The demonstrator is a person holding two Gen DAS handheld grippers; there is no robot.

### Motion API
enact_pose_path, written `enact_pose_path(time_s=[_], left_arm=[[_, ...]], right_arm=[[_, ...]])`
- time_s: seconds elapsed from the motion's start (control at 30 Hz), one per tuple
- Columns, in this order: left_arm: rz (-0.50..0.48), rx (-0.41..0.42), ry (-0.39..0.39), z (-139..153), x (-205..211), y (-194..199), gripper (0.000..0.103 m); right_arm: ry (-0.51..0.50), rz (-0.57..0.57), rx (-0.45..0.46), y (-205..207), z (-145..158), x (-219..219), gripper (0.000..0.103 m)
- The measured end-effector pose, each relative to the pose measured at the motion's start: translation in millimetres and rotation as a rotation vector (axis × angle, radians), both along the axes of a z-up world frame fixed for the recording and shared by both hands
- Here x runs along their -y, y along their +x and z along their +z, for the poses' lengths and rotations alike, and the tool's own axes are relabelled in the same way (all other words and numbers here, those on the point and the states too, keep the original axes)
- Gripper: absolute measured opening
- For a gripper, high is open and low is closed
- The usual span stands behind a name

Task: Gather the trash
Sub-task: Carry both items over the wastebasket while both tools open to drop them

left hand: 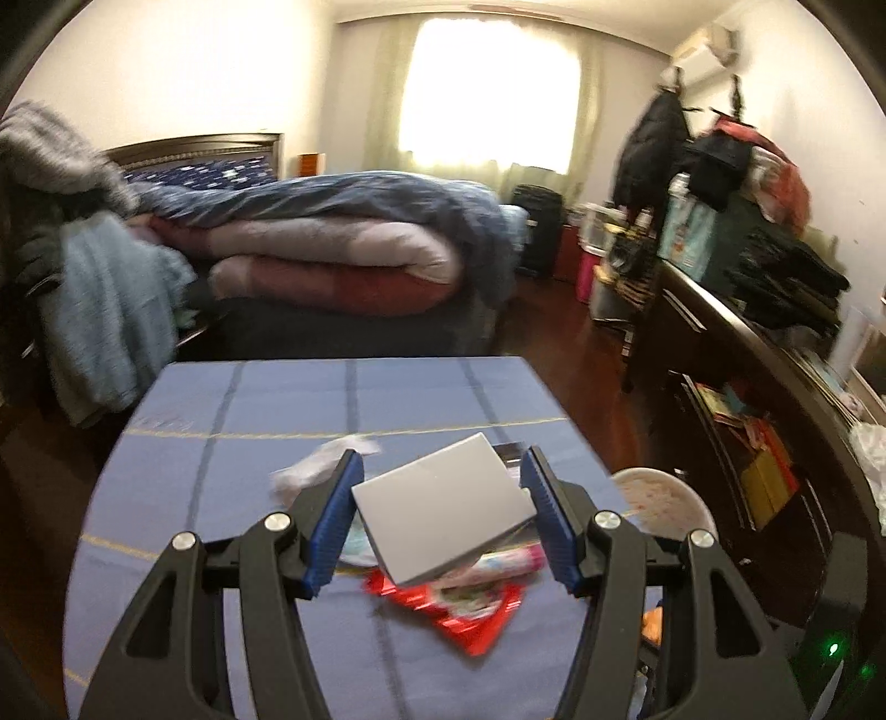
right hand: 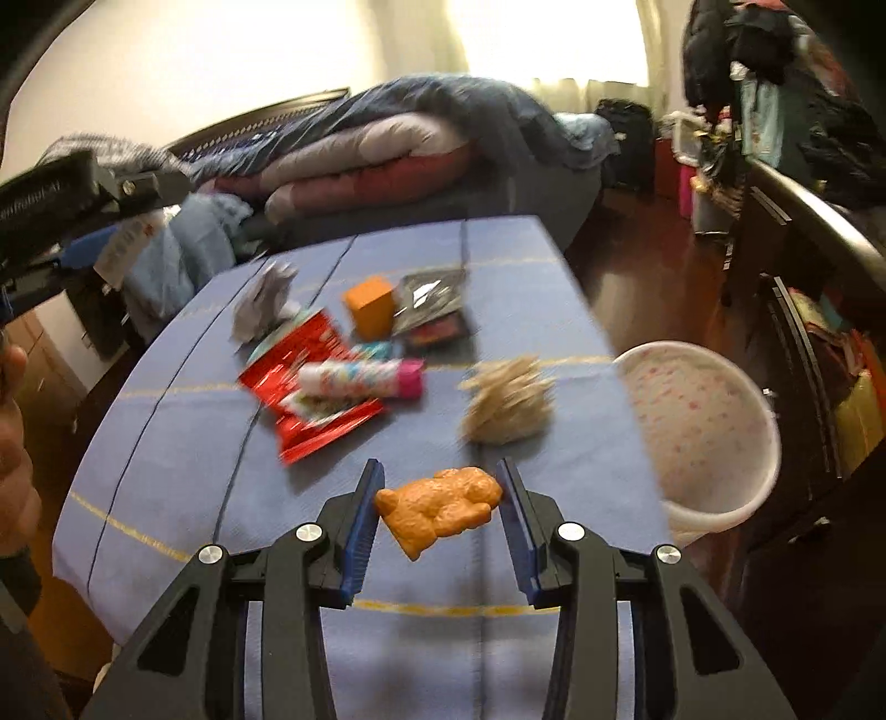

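The desk (right hand: 183,443) wore a blue cloth crossed by dark and yellow lines. On it lay a red wrapper (right hand: 310,387), an orange block (right hand: 370,303), a tan crumple (right hand: 506,407) and an orange toy (right hand: 437,507). The box (left hand: 443,509) was grey, the bowl (right hand: 703,437) white with pink speckles.

A lived-in home bedroom: a bed (left hand: 332,260) heaped with folded quilts (left hand: 338,249) stands at the far left beneath a bright curtained window (left hand: 487,94). Coats (left hand: 653,149) hang on the right wall above a cluttered dark dresser (left hand: 720,343), an air conditioner (left hand: 706,50) is mounted high, and the floor (left hand: 559,327) is dark wood.
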State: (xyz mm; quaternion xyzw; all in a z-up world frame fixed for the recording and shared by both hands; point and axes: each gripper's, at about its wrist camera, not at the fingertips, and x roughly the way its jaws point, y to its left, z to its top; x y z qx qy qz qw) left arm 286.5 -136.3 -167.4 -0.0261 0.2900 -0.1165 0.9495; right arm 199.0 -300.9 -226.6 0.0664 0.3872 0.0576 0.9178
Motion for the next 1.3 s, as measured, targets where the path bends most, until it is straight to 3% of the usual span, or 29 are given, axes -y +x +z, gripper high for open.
enact_pose_path(time_s=[0.33,0.57,0.73,0.9,0.97,1.03,1.3], left_arm=[[-0.236,-0.021,0.055,-21.9,128.1,23.5,0.06],[-0.343,-0.073,0.089,-48.5,210.0,52.3,0.06],[-0.393,-0.137,0.073,-70.0,252.4,82.9,0.06],[-0.432,-0.24,0.032,-95.1,272.1,107.5,0.067],[-0.43,-0.264,0.015,-101.1,273.5,112.7,0.069],[-0.419,-0.257,-0.005,-100.9,269.6,112.9,0.075],[-0.342,-0.167,-0.006,-74.0,236.0,99.0,0.083]], right_arm=[[-0.028,-0.207,0.049,11.8,6.3,88.9,0.042],[-0.016,-0.317,0.007,34.4,-17.1,149.3,0.042],[-0.016,-0.369,-0.027,56.7,-42.7,182.2,0.042],[-0.039,-0.392,-0.046,78.0,-66.1,198.1,0.043],[-0.042,-0.397,-0.047,82.6,-71.0,200.0,0.048],[-0.051,-0.402,-0.038,82.2,-72.8,198.6,0.057],[-0.067,-0.401,-0.026,69.5,-61.6,185.0,0.065]])
